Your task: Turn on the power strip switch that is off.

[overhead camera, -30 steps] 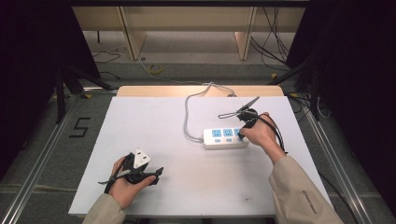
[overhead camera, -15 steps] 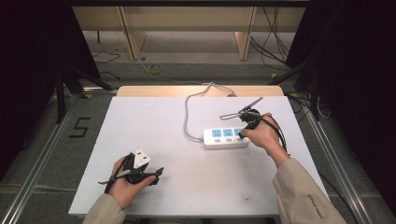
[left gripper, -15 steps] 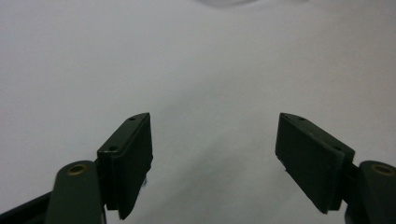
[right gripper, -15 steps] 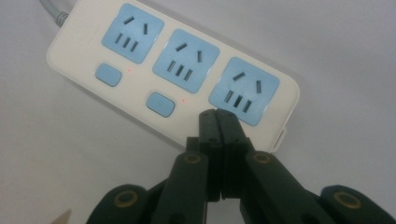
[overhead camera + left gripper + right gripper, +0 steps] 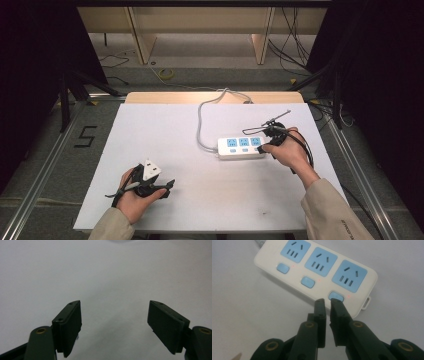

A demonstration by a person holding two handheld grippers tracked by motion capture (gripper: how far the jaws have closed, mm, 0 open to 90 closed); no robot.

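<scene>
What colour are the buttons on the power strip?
Light blue, like the socket faces; the buttons on the white power strip show best in the right gripper view.

lab | white table (image 5: 210, 200) | aluminium frame rails (image 5: 42, 175) | floor cables (image 5: 295, 45)

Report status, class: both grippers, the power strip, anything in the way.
Left gripper open over bare table. Right gripper nearly shut, tips at the end switch of the power strip. Sockets empty, nothing in the way.

Power strip (image 5: 241, 148) on table (image 5: 165, 130), right of centre — right tool (image 5: 330, 302) apparently touching its end; left tool (image 5: 150, 186) near front-left edge.
</scene>
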